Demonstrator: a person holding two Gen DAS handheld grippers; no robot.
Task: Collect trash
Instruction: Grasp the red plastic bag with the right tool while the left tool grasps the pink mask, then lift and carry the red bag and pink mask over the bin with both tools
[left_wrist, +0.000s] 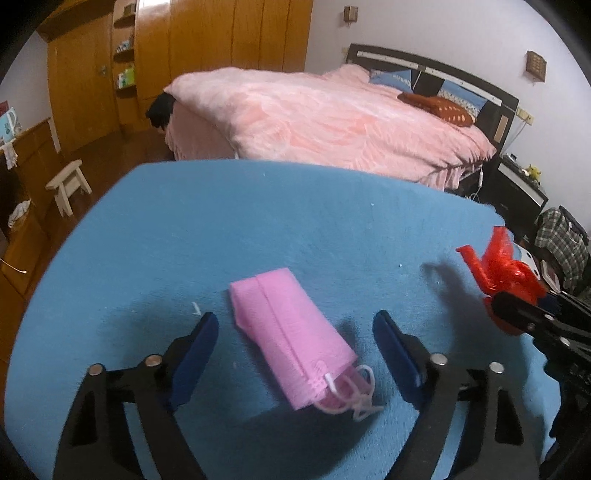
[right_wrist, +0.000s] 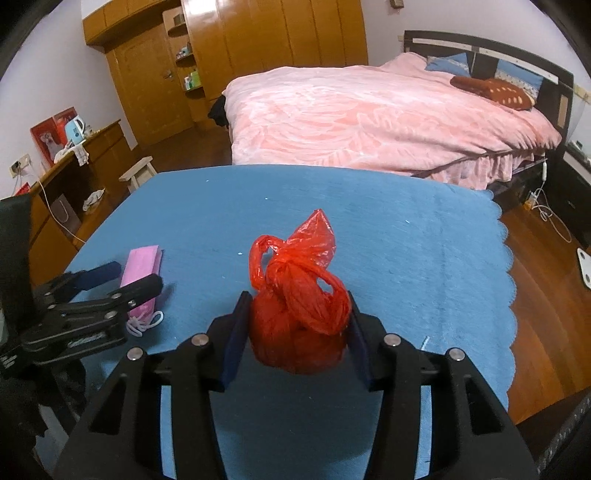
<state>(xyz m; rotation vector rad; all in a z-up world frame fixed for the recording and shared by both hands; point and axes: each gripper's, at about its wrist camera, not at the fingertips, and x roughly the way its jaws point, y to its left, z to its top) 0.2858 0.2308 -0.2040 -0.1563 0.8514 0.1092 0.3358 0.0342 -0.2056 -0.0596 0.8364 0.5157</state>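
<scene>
On fuzzy blue cloth (left_wrist: 258, 221), flat pink mask (left_wrist: 288, 332), crinkled knotted red bag (right_wrist: 299, 306)

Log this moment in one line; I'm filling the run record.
left gripper: open around pink mask pack | right gripper: shut on red bag | blue cloth

Red bag (left_wrist: 506, 280) half hidden, perhaps behind right claw (left_wrist: 517, 306).

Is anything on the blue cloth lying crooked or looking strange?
Yes. The pink mask lies askew on the blue cloth, its ear loops tangled at one end, between the open left gripper fingers. The knotted red bag is pinched in the right gripper.
</scene>
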